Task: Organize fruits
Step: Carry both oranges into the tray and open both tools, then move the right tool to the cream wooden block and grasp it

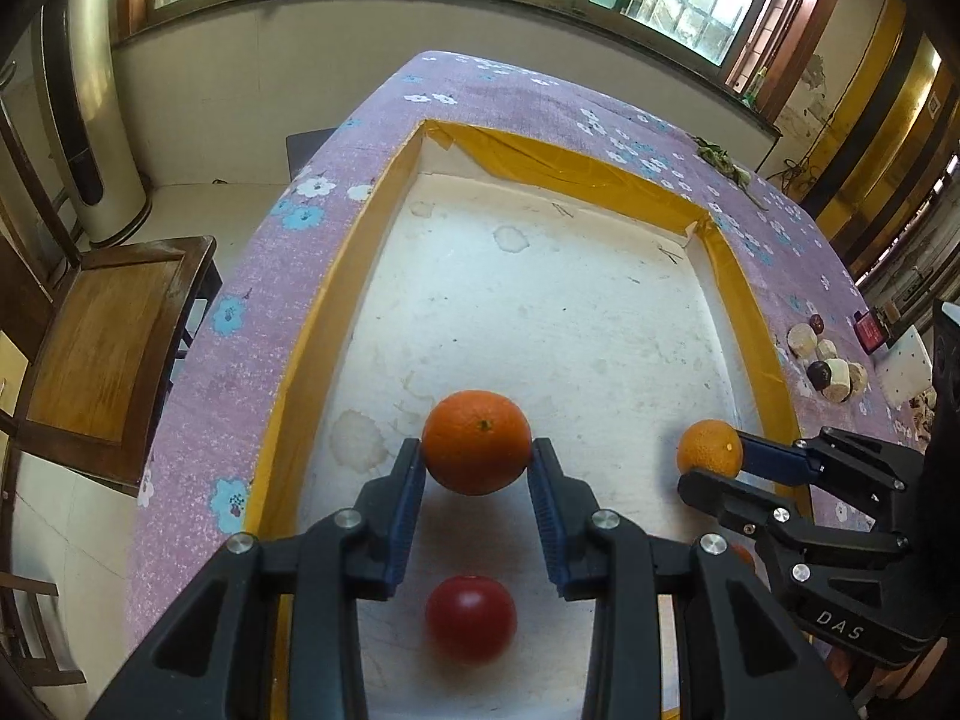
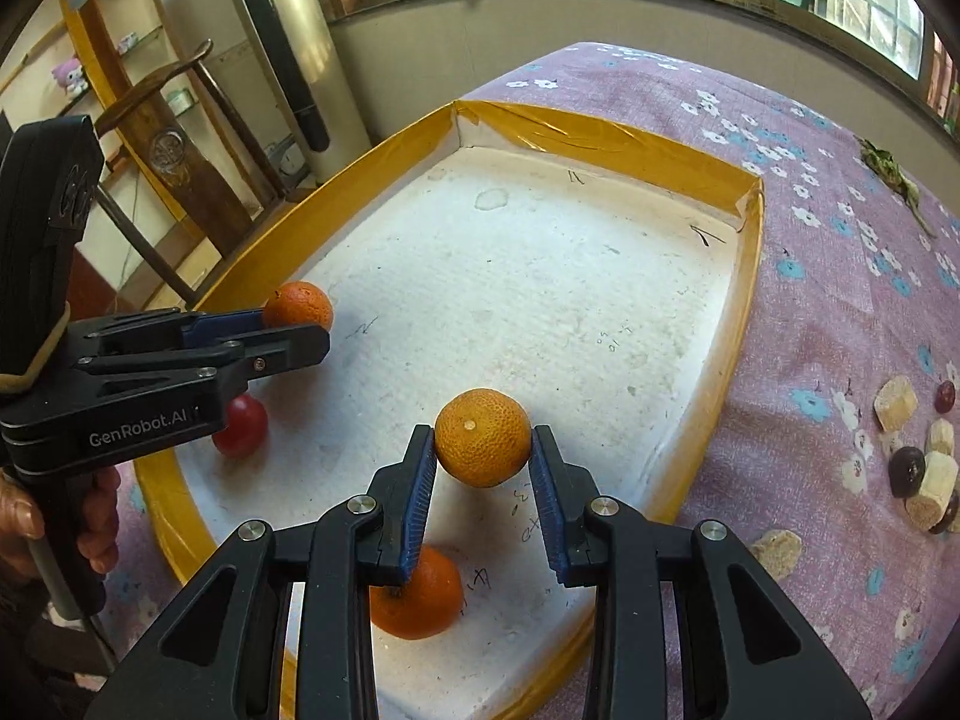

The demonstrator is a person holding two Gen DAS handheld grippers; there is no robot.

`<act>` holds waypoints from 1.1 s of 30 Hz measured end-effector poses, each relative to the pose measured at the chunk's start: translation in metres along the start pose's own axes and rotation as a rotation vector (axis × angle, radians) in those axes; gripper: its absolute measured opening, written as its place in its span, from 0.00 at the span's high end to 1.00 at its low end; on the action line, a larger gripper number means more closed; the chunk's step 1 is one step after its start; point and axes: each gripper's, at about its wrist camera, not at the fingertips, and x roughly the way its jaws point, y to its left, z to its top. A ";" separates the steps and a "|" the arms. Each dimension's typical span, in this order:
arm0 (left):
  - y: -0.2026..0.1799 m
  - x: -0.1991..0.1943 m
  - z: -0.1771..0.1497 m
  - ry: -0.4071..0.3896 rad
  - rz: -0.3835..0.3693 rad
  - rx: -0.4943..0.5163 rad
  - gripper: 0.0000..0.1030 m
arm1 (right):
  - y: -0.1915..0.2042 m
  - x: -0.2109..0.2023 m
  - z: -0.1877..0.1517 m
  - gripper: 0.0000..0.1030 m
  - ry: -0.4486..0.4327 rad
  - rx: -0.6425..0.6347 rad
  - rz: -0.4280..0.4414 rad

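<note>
The left claw [image 1: 477,459] grips a round orange fruit [image 1: 477,441] above the white tray [image 1: 540,276]; the right claw [image 2: 483,450] grips a smaller bumpy mandarin [image 2: 483,446]. Both sit only at the fingertips, so either could slip and roll.

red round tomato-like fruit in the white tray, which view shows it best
The left wrist view: the red round fruit lies whole between the left gripper's fingers, though slightly blurred. The right wrist view shows it partly hidden behind the left gripper.
</note>
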 end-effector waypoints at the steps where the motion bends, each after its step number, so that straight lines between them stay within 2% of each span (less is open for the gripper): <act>1: -0.001 0.001 0.001 0.001 0.004 0.006 0.63 | 0.001 0.001 0.000 0.70 0.000 -0.004 -0.003; 7: -0.006 0.009 -0.001 0.005 0.036 0.037 0.63 | 0.005 0.004 0.001 0.68 0.004 -0.030 -0.023; 16: -0.007 0.007 -0.002 0.006 0.046 0.042 0.60 | 0.005 -0.001 -0.003 0.65 0.001 -0.037 -0.039; 18: -0.009 0.006 -0.003 0.003 0.054 0.042 0.57 | 0.006 -0.005 -0.004 0.65 -0.002 -0.039 -0.044; 21: -0.013 0.000 -0.006 -0.012 0.064 0.046 0.50 | 0.007 -0.010 -0.006 0.59 -0.009 -0.037 -0.048; 23: -0.016 -0.006 -0.008 -0.027 0.083 0.047 0.35 | 0.006 -0.016 -0.010 0.55 -0.015 -0.016 -0.044; 25: -0.016 -0.015 -0.010 -0.061 0.110 0.037 0.30 | 0.003 -0.027 -0.015 0.54 -0.034 0.012 -0.024; 29: -0.015 -0.032 -0.013 -0.109 0.138 -0.002 0.21 | 0.001 -0.052 -0.026 0.44 -0.091 0.026 -0.030; 30: -0.016 -0.036 -0.015 -0.123 0.144 -0.010 0.20 | 0.001 -0.058 -0.029 0.40 -0.102 0.031 -0.046; 31: -0.018 -0.039 -0.017 -0.133 0.153 -0.015 0.16 | 0.000 -0.064 -0.032 0.27 -0.115 0.037 -0.073; 32: -0.021 -0.041 -0.018 -0.144 0.166 -0.017 0.14 | -0.002 -0.070 -0.035 0.21 -0.130 0.045 -0.090; 33: -0.025 -0.044 -0.020 -0.159 0.175 -0.011 0.14 | -0.006 -0.076 -0.039 0.21 -0.145 0.055 -0.093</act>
